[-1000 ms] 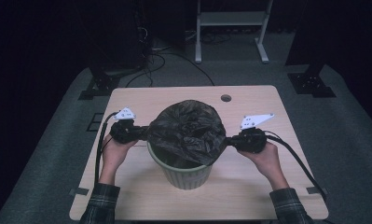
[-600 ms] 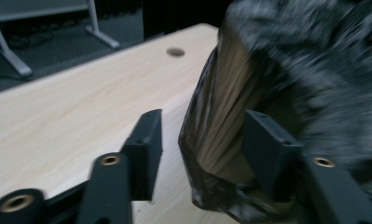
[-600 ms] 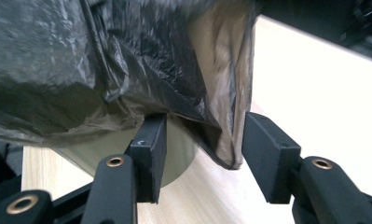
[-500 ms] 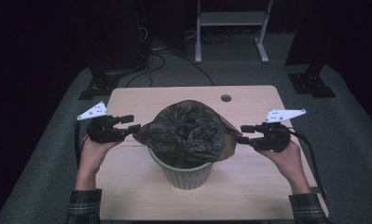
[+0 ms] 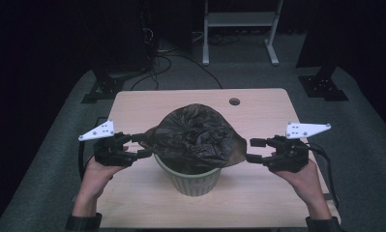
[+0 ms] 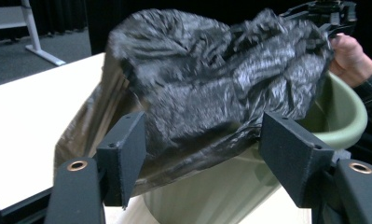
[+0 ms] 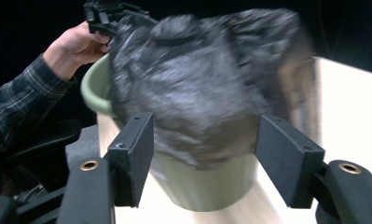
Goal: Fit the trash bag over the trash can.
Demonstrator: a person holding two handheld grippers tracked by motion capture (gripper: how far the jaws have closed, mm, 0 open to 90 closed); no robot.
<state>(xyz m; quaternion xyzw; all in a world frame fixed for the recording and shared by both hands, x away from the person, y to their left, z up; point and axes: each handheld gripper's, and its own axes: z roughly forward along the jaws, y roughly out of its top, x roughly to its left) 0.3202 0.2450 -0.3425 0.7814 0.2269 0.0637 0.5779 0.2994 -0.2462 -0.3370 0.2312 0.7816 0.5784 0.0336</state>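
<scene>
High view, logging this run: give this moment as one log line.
black bag bunched atop green bin | left gripper open beside bag | right gripper open, apart

Metal stand legs (image 5: 239, 34), cables (image 5: 166, 53) on floor behind table.

Dark room, grey carpet (image 5: 55, 159), white frame (image 5: 239, 29) beyond pale wooden table (image 5: 181, 99).

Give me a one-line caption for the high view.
Two open grippers, left and right, flank a black bag in a green bin.
</scene>
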